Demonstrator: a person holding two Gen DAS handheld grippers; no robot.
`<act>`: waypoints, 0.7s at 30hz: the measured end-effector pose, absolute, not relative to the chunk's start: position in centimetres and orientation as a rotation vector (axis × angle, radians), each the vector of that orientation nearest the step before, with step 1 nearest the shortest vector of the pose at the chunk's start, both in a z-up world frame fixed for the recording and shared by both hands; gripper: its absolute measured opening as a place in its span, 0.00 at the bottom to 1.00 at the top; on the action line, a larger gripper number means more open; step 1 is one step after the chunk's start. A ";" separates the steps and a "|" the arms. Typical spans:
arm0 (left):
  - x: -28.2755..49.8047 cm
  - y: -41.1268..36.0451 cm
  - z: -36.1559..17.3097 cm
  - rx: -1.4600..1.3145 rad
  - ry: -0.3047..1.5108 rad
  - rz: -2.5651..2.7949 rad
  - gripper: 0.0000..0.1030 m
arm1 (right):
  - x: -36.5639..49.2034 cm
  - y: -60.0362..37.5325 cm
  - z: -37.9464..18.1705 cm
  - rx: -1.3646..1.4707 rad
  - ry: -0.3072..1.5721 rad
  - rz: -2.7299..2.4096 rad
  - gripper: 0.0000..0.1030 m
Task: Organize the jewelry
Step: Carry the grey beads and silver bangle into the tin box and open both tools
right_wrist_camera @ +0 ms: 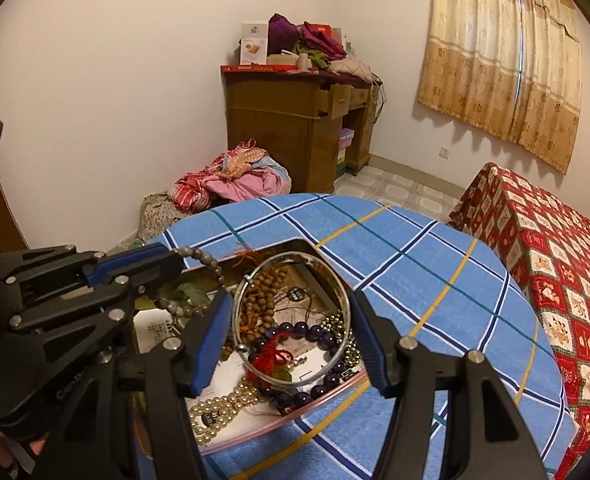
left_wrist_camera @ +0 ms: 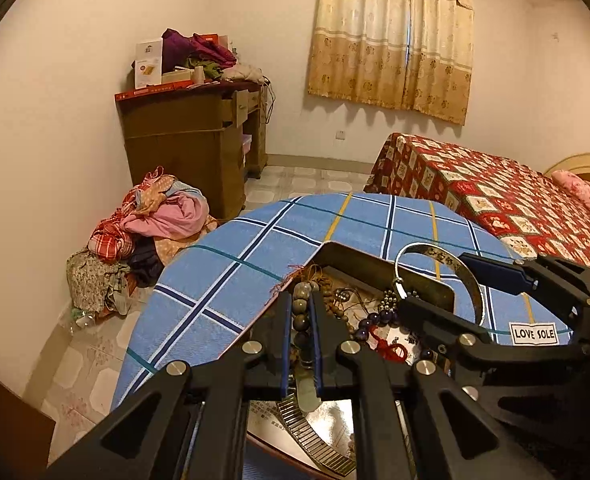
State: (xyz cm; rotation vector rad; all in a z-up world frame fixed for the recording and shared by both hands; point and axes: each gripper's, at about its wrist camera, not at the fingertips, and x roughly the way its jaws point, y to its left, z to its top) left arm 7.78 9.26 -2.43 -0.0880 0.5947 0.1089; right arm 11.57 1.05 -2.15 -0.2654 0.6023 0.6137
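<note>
An open metal box (right_wrist_camera: 295, 249) of jewelry sits on a round table with a blue plaid cloth (right_wrist_camera: 415, 264). My left gripper (left_wrist_camera: 300, 300) is shut on a grey-green bead bracelet (left_wrist_camera: 300, 307), which hangs from it in the right wrist view (right_wrist_camera: 209, 266). My right gripper (right_wrist_camera: 291, 304) holds a silver bangle (right_wrist_camera: 341, 300) between its blue pads over the box; the bangle also shows in the left wrist view (left_wrist_camera: 471, 280). In the box lie a purple bead bracelet with a red tassel (right_wrist_camera: 319, 334), brown wooden beads (right_wrist_camera: 263, 300) and a pearl strand (right_wrist_camera: 223, 404).
A bed with a red patterned cover (right_wrist_camera: 555, 280) stands right of the table. A wooden desk piled with boxes and clothes (right_wrist_camera: 295, 120) stands at the far wall, with a heap of clothes (right_wrist_camera: 239, 184) on the floor beside it.
</note>
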 end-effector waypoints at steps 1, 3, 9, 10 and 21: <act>7.9 9.3 -2.6 -0.087 0.597 0.111 0.07 | 11.6 1.1 -2.3 -0.265 0.606 0.613 0.60; 8.1 9.5 -3.0 -0.088 0.609 0.118 0.07 | 11.8 1.2 -2.6 -0.268 0.614 0.611 0.60; 8.4 10.2 -4.1 -0.096 0.638 0.134 0.07 | 11.9 1.3 -3.1 -0.268 0.629 0.609 0.60; 8.4 10.2 -4.2 -0.094 0.641 0.137 0.07 | 12.0 1.3 -3.1 -0.268 0.633 0.610 0.60; 8.5 10.5 -5.1 -0.097 0.664 0.150 0.07 | 12.5 1.7 -4.1 -0.272 0.663 0.610 0.60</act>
